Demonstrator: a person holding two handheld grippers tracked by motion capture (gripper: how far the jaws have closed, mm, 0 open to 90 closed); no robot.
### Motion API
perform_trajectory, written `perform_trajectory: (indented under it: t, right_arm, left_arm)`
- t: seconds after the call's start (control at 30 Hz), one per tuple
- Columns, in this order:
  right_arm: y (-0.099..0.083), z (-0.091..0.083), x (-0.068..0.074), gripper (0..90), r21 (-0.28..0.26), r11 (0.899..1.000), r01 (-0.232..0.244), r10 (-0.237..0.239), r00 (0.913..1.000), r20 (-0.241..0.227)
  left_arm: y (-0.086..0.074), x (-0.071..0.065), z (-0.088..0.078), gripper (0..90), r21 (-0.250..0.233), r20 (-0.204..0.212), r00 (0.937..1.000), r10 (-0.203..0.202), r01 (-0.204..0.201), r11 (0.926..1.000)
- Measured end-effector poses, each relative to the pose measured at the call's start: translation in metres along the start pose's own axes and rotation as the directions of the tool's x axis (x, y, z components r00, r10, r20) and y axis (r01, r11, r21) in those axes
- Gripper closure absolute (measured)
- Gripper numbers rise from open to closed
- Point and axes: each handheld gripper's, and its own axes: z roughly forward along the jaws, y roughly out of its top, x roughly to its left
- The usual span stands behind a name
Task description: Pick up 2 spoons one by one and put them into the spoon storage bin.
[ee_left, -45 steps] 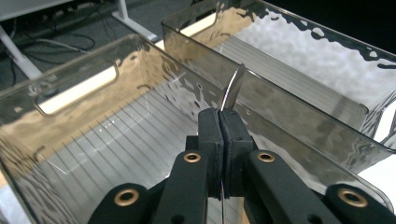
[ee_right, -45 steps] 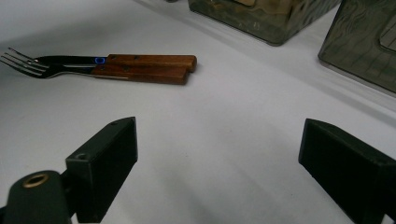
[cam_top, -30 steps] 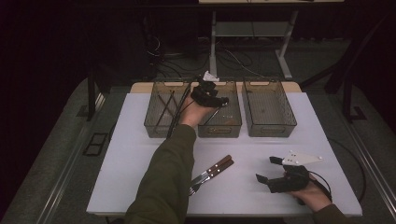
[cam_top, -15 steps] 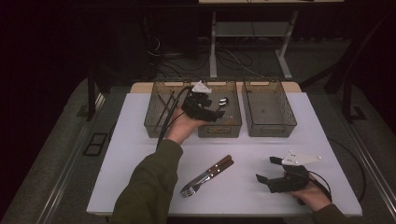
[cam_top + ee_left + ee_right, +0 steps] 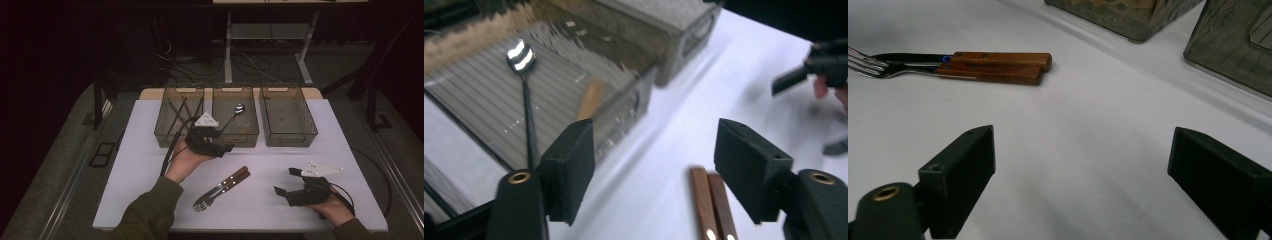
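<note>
High view: two wooden-handled pieces of cutlery (image 5: 222, 187) lie side by side on the white table (image 5: 150, 170), likely next for sorting into the three clear bins (image 5: 235, 117). The left gripper (image 5: 215, 145), jaws apart and empty after just shifting width, sits near the middle bin holding a metal spoon (image 5: 235, 112). The right gripper (image 5: 287, 192) rests open and empty nearby.

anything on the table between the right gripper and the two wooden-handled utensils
No. In the right gripper view, bare white table runs from the right gripper to the wooden-handled utensils; the high view agrees.
</note>
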Motion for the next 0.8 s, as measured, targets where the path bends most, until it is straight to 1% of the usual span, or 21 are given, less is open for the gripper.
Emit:
perform_trajectory:
  t: [0.07, 0.17, 0.27, 0.33, 0.47, 0.53, 0.67, 0.8]
  right_arm:
    - [0.0, 0.0, 0.0, 11.3, 0.0, 1.0, 0.0, 0.0, 1.0, 0.001]
    - [0.0, 0.0, 0.0, 11.3, 0.002, 1.0, -0.003, 0.003, 1.0, 0.003]
    - [0.0, 0.001, -0.001, 11.3, -0.001, 1.0, 0.001, -0.001, 1.0, 0.007]
    - [0.0, 0.001, -0.001, 11.3, 0.0, 1.0, 0.003, -0.003, 1.0, 0.007]
    - [0.0, 0.0, -0.001, 11.3, 0.002, 1.0, -0.001, 0.001, 1.0, 0.008]
    - [0.0, 0.0, -0.001, 11.3, 0.003, 1.0, 0.0, 0.0, 1.0, 0.009]
    - [0.0, 0.0, 0.0, 11.3, 0.005, 1.0, -0.001, 0.001, 0.9999, 0.011]
    - [-0.001, 0.001, 0.0, 11.3, 0.009, 1.0, 0.002, -0.002, 0.9999, 0.011]
  left_arm:
    - [-0.009, -0.002, -0.002, 36.2, 0.003, 0.006, 1.0, -0.001, 0.001, 1.0]
    - [-0.022, -0.006, -0.006, 41.3, 0.004, 0.019, 0.9998, -0.003, 0.003, 1.0]
    - [-0.035, -0.01, -0.011, 49.3, 0.005, 0.028, 0.9996, 0.002, -0.002, 1.0]
    - [-0.043, -0.013, -0.014, 56.0, 0.008, 0.033, 0.9994, 0.005, -0.005, 1.0]
    - [-0.055, -0.023, -0.018, 68.5, 0.027, 0.04, 0.9985, 0.036, -0.037, 0.9989]
    - [-0.06, -0.029, -0.02, 75.2, 0.031, 0.054, 0.9977, 0.04, -0.042, 0.9986]
    - [-0.067, -0.038, -0.024, 89.3, 0.039, 0.077, 0.9947, 0.069, -0.072, 0.9966]
    - [-0.074, -0.047, -0.024, 90.0, 0.059, 0.102, 0.9914, 0.082, -0.088, 0.9944]
